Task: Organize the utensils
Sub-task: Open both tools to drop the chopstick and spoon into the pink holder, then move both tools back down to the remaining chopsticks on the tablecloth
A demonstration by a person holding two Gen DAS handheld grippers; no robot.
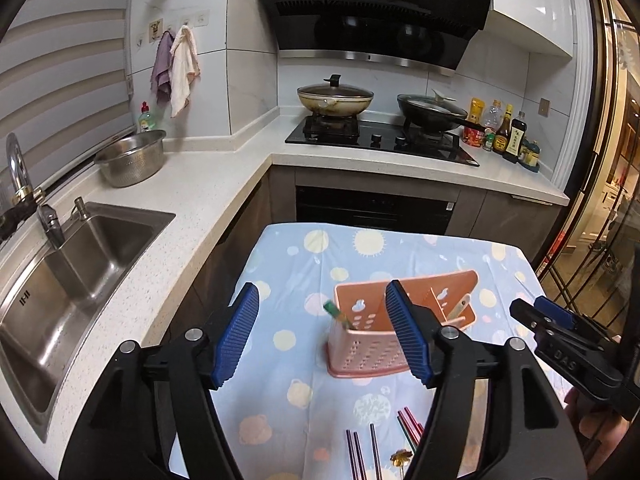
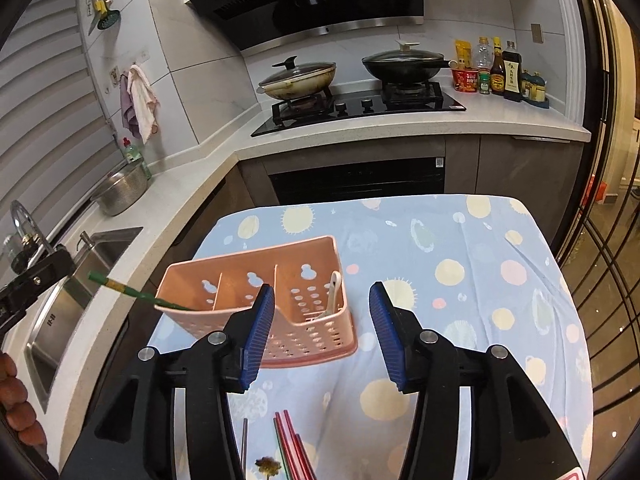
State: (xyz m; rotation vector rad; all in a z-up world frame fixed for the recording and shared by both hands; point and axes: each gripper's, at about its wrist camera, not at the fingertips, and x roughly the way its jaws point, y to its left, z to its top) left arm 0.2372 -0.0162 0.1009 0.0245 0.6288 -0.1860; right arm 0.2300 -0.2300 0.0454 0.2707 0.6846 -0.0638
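Observation:
A pink perforated utensil caddy (image 1: 360, 350) (image 2: 304, 336) with three compartments stands on the blue patterned tablecloth (image 1: 280, 264) (image 2: 480, 280). A green chopstick (image 1: 338, 314) (image 2: 132, 290) leans out of its left compartment. A white spoon (image 1: 460, 306) (image 2: 332, 294) stands in the right one. My left gripper (image 1: 324, 334) is open just short of the caddy, nothing between its pads. My right gripper (image 2: 322, 336) is open too, empty, in front of the caddy's right end. Several loose chopsticks (image 1: 360, 452) (image 2: 292, 448) and a gold flower-topped utensil (image 1: 401, 457) (image 2: 268, 466) lie near the front edge.
A steel sink (image 1: 80, 264) and a colander bowl (image 1: 132, 156) sit on the counter at left. Beyond the table, a hob carries two lidded pans (image 1: 336, 100). Sauce bottles (image 1: 504, 132) stand at the back right. A glass door (image 2: 608, 240) borders the right.

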